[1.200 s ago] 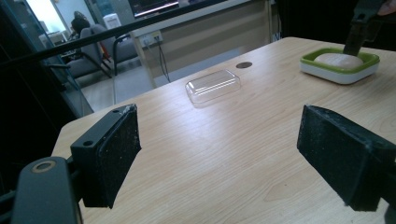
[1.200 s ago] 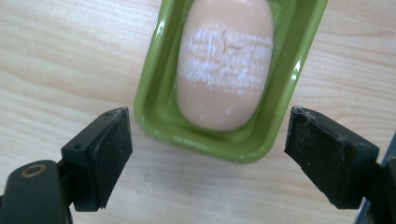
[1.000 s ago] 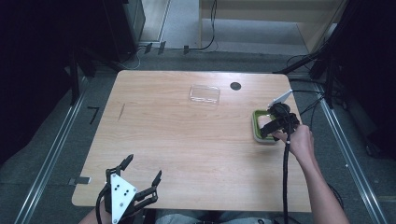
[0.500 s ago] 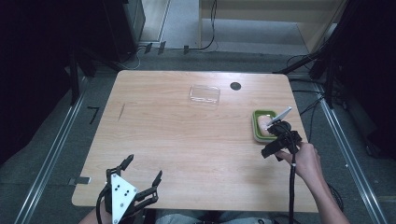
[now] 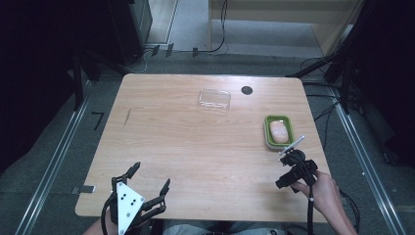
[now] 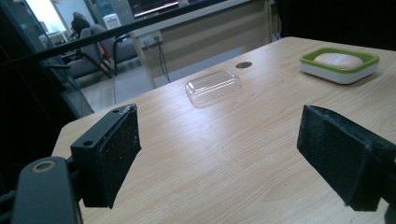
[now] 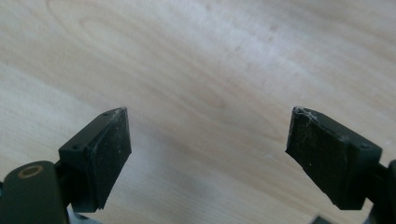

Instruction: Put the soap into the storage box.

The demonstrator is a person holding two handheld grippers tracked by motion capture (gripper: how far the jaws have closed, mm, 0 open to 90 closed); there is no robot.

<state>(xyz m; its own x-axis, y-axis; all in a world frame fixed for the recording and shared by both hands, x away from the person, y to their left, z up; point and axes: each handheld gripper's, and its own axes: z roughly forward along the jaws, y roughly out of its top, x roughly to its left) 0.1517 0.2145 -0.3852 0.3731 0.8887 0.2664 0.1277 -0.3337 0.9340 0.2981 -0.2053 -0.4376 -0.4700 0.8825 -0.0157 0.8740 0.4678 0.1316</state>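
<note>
light wooden tabletop with rounded corners. green-rimmed white rectangular soap dish sits near the right edge, about halfway along it, holding a pale pink oval soap bar. clear plastic rectangular lid lies flat near the far edge, just left of a small round dark hole in the wood. left gripper with grey three-cornered plate sits at the near-left corner, jaws wide apart, nothing between them. right gripper is held in the person's right hand near the near-right corner, close to the dish's near end but apart from it, jaws spread over bare wood, empty.
</note>
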